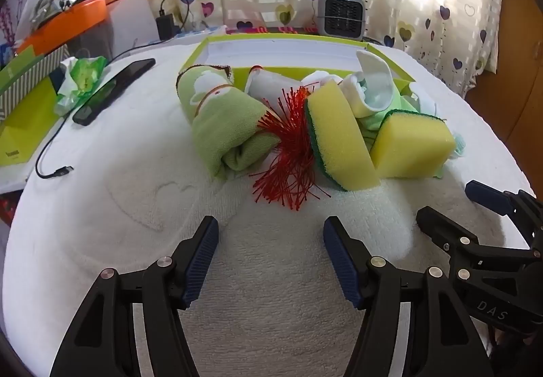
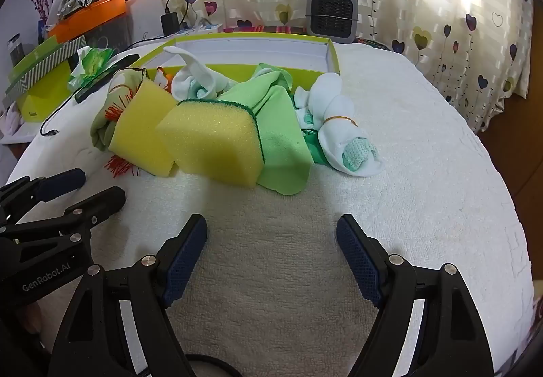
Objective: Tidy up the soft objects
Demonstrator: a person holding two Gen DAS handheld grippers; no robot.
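My left gripper [image 1: 269, 227] stands wide, its blue pads apart with only white terry towel [image 1: 271, 292] between them. Ahead of it, well clear of the fingertips, lies the heap of soft things: a rolled green cloth [image 1: 224, 126] bound with a rubber band on the left, a red bristly tassel [image 1: 288, 153] straight ahead and nearest, then a yellow sponge [image 1: 339, 143] tipped on its edge with its green scouring side facing left. A second yellow sponge [image 1: 410, 146] lies further right.

My right gripper [image 2: 271, 224] is spread just as wide and holds nothing. The second sponge sits ahead and a little left of its jaws, resting against a light green cloth [image 2: 285, 146]. A white sock roll [image 2: 342, 136] banded with a rubber band lies ahead to the right. Behind the heap stands the lime green box [image 2: 334, 58], open, with white socks [image 2: 193, 75] draped at its near wall.
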